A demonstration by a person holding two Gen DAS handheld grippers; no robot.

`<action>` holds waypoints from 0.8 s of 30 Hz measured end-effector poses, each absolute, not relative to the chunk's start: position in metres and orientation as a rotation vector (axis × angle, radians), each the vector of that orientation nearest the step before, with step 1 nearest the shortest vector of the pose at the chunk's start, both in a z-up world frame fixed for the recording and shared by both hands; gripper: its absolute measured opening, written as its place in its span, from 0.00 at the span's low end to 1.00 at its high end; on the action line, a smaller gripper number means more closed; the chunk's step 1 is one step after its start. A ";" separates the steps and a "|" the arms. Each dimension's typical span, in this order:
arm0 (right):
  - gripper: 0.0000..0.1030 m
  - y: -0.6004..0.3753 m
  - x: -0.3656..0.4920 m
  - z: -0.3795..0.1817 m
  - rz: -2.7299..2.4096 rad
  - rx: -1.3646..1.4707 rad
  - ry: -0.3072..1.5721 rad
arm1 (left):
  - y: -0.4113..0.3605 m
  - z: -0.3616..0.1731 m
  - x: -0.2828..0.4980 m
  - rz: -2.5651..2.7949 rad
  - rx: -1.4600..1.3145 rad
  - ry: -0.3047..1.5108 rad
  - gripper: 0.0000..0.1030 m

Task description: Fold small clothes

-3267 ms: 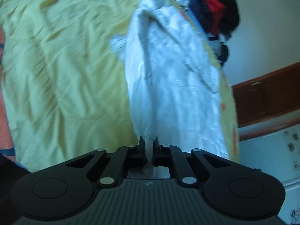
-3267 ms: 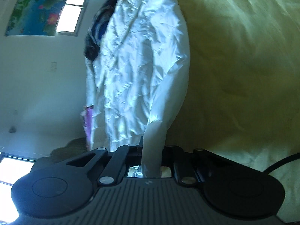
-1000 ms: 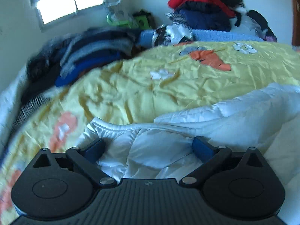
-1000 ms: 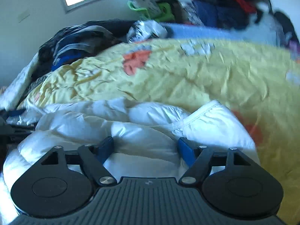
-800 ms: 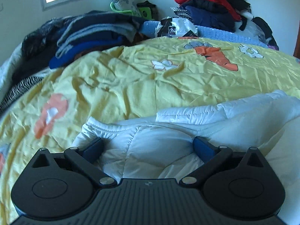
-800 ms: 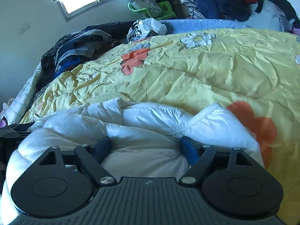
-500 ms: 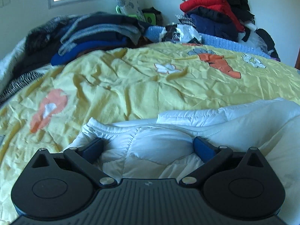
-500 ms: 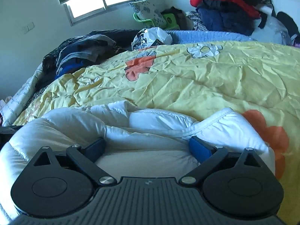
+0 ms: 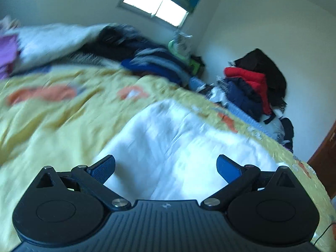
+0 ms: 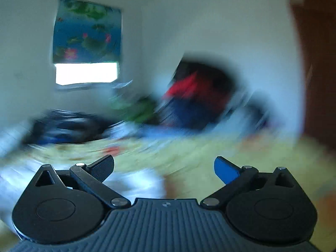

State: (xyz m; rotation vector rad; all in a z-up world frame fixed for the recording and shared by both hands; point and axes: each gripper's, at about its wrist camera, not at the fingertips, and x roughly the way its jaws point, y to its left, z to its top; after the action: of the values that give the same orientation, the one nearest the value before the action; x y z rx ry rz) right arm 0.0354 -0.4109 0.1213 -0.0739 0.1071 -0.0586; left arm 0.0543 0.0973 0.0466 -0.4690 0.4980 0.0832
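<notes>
1. The left gripper point(image 9: 166, 163) stands with jaws wide apart above the white padded garment point(image 9: 180, 147), gripping nothing.
2. The right gripper point(image 10: 163, 166) is opening, with nothing between its jaws.
3. The garment lies on the yellow bedspread point(image 9: 58, 121).
4. Motion blur smears the clothes pile point(image 10: 193, 103) beyond.

A yellow bedspread point(image 9: 63, 121) with orange patches covers the bed. Beyond it, below the bright window point(image 9: 155, 8), lie dark folded clothes point(image 9: 151, 63); right of the window, a red-and-black pile point(image 9: 256, 84) fills the corner.

Clothes pile point(image 10: 195, 103) smeared, white garment point(image 10: 134, 180) blurred
</notes>
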 end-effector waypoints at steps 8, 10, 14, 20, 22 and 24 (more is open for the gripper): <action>1.00 -0.391 -0.032 0.087 -0.364 -1.106 -0.314 | 0.117 0.022 0.045 0.176 -0.603 0.621 1.00; 1.00 -0.387 -0.028 0.093 -0.271 -1.025 -0.197 | 0.116 0.019 0.046 0.179 -0.618 0.634 1.00; 1.00 -0.401 0.010 0.123 0.132 -0.281 0.339 | 0.114 0.014 0.053 0.158 -0.683 0.662 1.00; 0.93 -0.450 0.101 0.071 0.254 0.545 0.864 | 0.114 0.013 0.060 0.153 -0.776 0.692 1.00; 0.94 -0.462 0.111 0.048 0.226 0.710 0.960 | 0.116 0.011 0.060 0.145 -0.807 0.695 1.00; 0.99 -0.472 0.120 0.028 0.295 0.894 1.000 | 0.117 0.009 0.060 0.146 -0.829 0.686 1.00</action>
State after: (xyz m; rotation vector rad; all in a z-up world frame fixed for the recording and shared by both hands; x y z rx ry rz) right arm 0.1197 -0.4719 0.0282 0.8943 1.0001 0.2948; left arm 0.0597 0.1173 0.0089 -0.8290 0.6859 0.1460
